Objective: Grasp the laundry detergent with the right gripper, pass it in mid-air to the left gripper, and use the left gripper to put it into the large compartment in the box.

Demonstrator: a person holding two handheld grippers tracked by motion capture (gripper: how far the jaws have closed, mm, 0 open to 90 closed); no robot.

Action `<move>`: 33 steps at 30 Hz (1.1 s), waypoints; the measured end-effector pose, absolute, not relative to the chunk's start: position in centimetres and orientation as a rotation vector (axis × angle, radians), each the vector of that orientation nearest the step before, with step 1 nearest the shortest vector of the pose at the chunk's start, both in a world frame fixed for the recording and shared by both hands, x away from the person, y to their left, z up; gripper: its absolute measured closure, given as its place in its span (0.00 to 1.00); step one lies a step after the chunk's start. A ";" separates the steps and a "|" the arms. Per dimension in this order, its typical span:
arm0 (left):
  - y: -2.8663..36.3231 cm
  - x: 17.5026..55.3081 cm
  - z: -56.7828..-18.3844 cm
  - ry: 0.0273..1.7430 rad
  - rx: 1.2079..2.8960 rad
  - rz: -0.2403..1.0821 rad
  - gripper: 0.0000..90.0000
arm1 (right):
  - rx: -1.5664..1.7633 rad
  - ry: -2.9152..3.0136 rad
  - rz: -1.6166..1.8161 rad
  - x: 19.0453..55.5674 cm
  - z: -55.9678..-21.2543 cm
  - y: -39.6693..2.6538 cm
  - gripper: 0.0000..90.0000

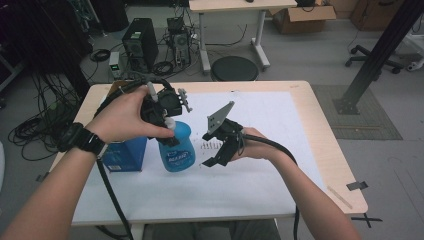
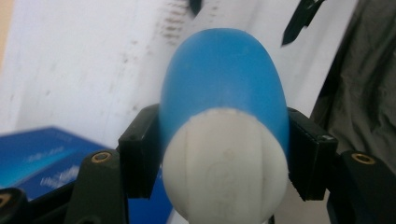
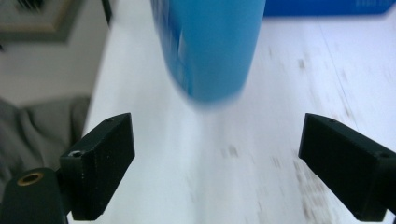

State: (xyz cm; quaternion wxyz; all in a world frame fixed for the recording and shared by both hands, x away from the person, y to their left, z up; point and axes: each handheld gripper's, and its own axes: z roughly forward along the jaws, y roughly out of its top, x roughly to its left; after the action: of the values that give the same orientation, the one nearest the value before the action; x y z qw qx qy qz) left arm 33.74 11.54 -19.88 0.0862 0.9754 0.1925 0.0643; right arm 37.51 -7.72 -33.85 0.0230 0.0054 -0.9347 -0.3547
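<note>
1. Firmly, the left hand-held gripper clamps the round blue plastic bottle near its white cap, over the white tabletop.
2. Right hand-held gripper, just right of it: jaws wide apart, empty.

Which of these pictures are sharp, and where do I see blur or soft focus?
High view: evenly lit and fairly sharp. Left gripper view: the white cap and blue bottle, held by the left gripper, look soft, too close. Right gripper view: the bottle and sheet smear, while the right gripper stays crisp.
</note>
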 end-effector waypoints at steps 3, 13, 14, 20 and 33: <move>11.8 34.0 -19.3 0.642 2.897 0.211 0.42 | 0.035 -2.967 -1.005 37.6 -33.9 -8.3 0.10; 14.0 35.8 -15.5 1.097 2.731 0.296 0.42 | 0.090 -3.152 -0.656 37.5 -33.5 -12.0 0.08; 14.2 35.9 -15.1 1.130 2.710 0.302 0.42 | 0.087 -3.159 -0.634 37.5 -33.4 -12.4 0.08; 16.2 36.8 -12.7 1.392 2.556 0.313 0.42 | 0.049 -3.205 -0.547 37.7 -32.8 -14.9 0.08; 22.1 38.2 -10.2 1.851 2.229 0.365 0.42 | -0.053 -3.262 -0.443 38.1 -31.9 -20.0 0.08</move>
State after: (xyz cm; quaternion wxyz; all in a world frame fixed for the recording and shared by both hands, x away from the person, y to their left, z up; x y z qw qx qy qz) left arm 38.23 22.14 -10.22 0.1105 0.7585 0.6301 0.1244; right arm 38.07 -20.01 -31.94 -0.0751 -0.0159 -0.9880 -0.1341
